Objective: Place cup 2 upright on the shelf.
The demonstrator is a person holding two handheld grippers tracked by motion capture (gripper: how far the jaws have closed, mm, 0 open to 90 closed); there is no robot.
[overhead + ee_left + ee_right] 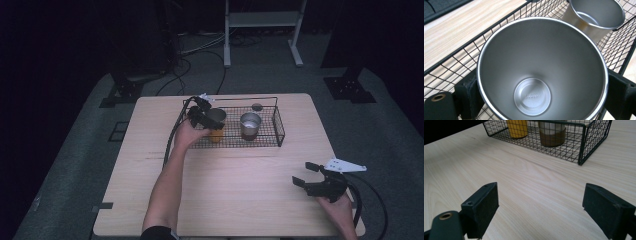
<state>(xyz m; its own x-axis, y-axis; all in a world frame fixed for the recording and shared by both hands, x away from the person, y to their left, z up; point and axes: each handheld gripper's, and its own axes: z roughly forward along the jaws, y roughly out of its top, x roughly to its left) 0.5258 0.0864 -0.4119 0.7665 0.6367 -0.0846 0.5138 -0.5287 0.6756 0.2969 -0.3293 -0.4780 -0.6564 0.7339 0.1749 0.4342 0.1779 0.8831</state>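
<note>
The left gripper (204,116) clamps the yellow-bottomed steel cup (541,72) at the black wire basket's (278,131) left end; tilting risks clipping the neighbouring brown-bottomed steel cup (250,125); the right gripper (311,176) hovers spread near the table's right front corner.

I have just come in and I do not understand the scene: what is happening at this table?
A person works with two hand-held grippers. The left gripper has its jaws on either side of a steel cup with an orange base, inside the black wire basket. A second steel cup stands beside it in the basket. The right gripper waits with open jaws over the wooden table, holding nothing.
</note>
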